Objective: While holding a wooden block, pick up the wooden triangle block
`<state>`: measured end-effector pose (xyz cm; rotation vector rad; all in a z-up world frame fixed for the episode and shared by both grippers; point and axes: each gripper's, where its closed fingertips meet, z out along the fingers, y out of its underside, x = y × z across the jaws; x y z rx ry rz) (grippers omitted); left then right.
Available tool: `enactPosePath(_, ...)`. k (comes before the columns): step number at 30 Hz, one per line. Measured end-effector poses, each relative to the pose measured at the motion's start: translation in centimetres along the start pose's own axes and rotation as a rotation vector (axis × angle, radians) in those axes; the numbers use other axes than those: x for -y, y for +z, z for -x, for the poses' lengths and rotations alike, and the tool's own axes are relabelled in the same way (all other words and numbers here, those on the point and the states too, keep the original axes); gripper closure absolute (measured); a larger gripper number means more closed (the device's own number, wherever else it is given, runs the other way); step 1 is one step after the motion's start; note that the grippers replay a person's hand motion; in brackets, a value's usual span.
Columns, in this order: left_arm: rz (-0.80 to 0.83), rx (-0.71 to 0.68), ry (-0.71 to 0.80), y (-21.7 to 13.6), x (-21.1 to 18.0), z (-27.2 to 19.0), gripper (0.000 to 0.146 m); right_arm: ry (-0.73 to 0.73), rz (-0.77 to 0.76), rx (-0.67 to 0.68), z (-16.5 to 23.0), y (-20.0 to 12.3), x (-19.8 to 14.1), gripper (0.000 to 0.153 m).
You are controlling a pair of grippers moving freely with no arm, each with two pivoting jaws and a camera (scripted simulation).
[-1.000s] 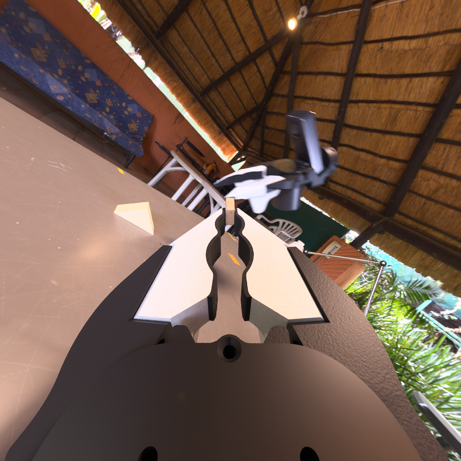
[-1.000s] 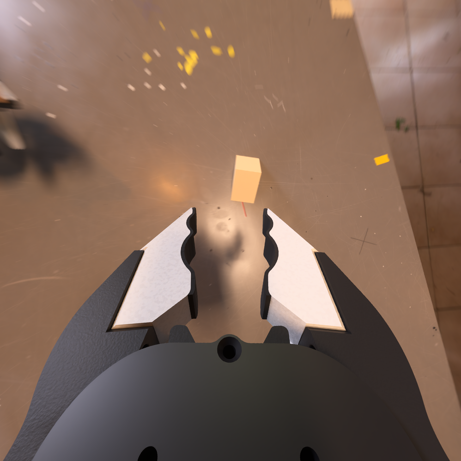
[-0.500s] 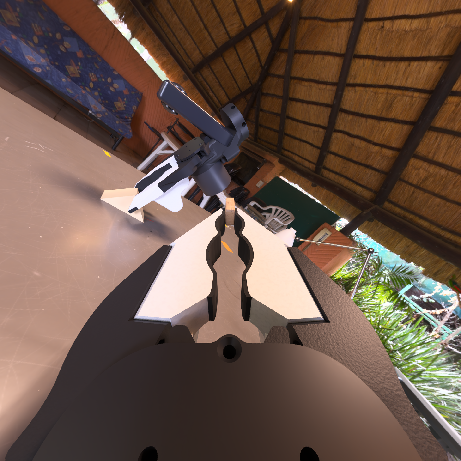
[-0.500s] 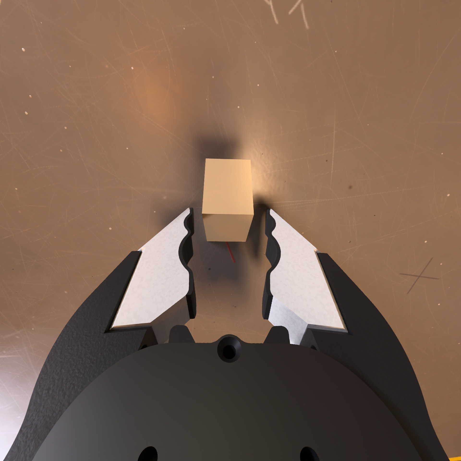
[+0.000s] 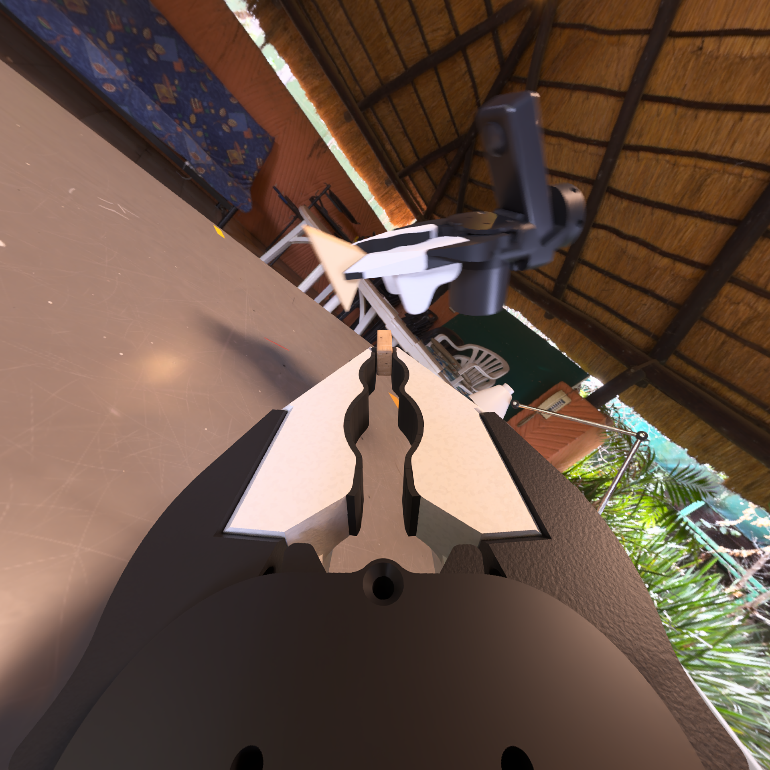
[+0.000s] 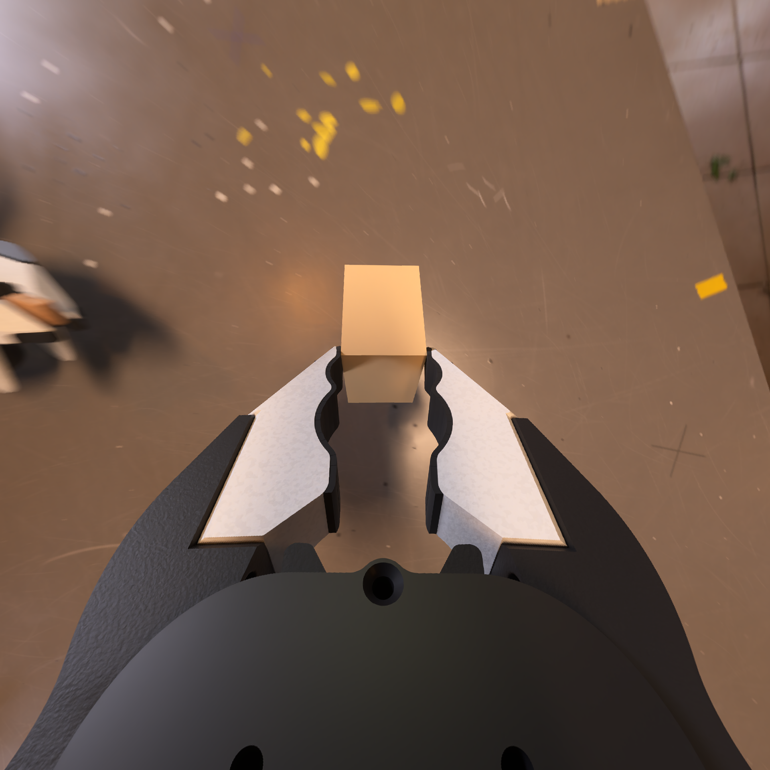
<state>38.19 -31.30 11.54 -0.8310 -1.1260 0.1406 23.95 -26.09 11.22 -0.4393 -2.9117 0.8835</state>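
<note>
My left gripper is shut on a small wooden block pinched at its fingertips, above the brown table. My right gripper is shut on the pale wooden triangle block and holds it clear of the table. In the left wrist view the right gripper hangs in the air with the triangle block sticking out past its tips. The left gripper shows blurred at the left edge of the right wrist view.
Yellow flecks and a yellow tag lie on the table. The table edge runs along the right, with tiled floor beyond. A blue sofa and a white chair stand past the far edge.
My right gripper came down around the triangle block, shut on it and lifted it off the table. My left gripper kept hold of the small block.
</note>
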Motion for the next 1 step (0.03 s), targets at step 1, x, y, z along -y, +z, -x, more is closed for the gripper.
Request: enactPosePath(1, -0.003, 0.006, -0.003, 0.03, -0.04, 0.09, 0.141, -0.009, -0.054, 0.014, 1.04, -1.07, 0.50, 0.114)
